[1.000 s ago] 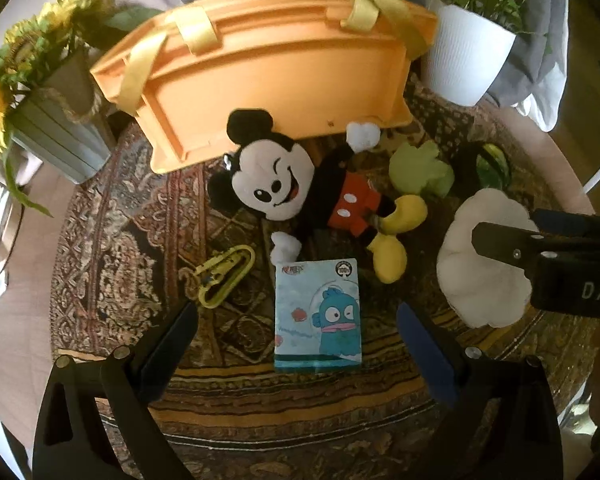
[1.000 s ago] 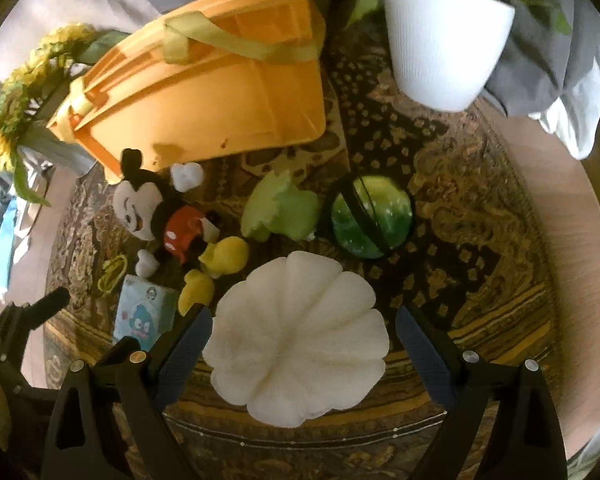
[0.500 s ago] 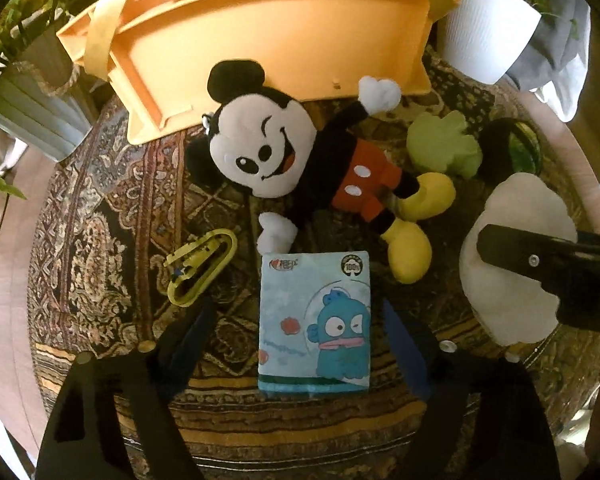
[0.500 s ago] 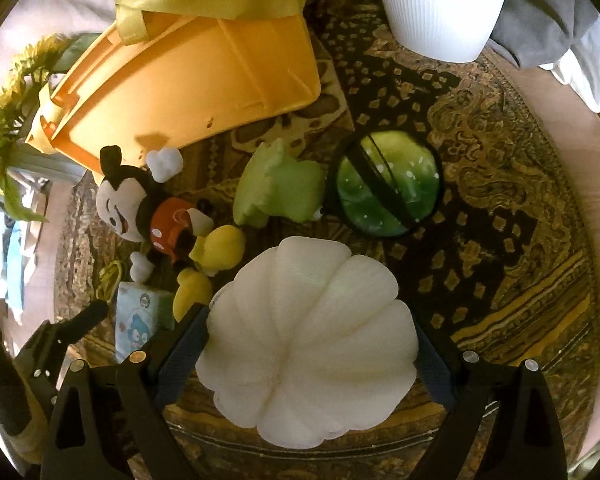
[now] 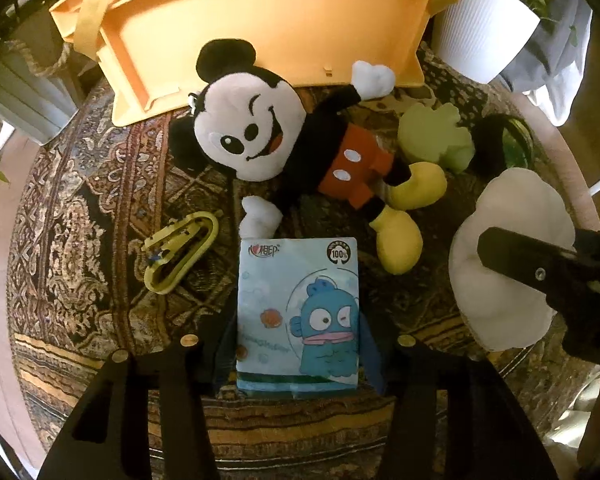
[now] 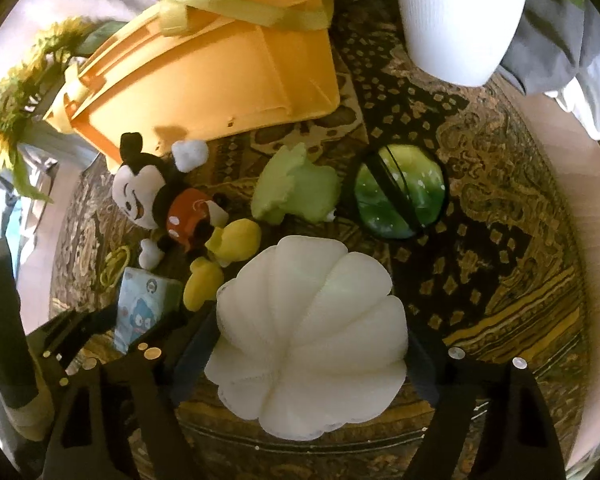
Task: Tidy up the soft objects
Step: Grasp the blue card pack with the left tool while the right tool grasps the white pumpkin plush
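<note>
A blue tissue pack (image 5: pixel 298 312) with a cartoon fish lies flat on the patterned cloth. My left gripper (image 5: pixel 298 344) straddles it, its jaws closing, and both pads touch the pack's long sides. A white shell-shaped pillow (image 6: pixel 306 332) sits between the jaws of my right gripper (image 6: pixel 306 356), which are closing with the pads against its edges. Beyond them lie a mouse plush (image 5: pixel 268 128) with red shorts and a pale green plush (image 5: pixel 436 136). An orange basket (image 5: pixel 260 20) with yellow straps stands at the back.
A yellow clip (image 5: pixel 180 252) lies left of the pack. A round green item (image 6: pixel 400 190) with a black band sits right of the green plush. A white plant pot (image 6: pixel 456 12) and sunflowers (image 6: pixel 4 120) flank the basket. The cloth ends at the round table edge (image 6: pixel 580 200).
My left gripper has come down over the tissue pack and its jaws have narrowed onto its sides. The right gripper has come closer to the shell pillow and narrowed a little.
</note>
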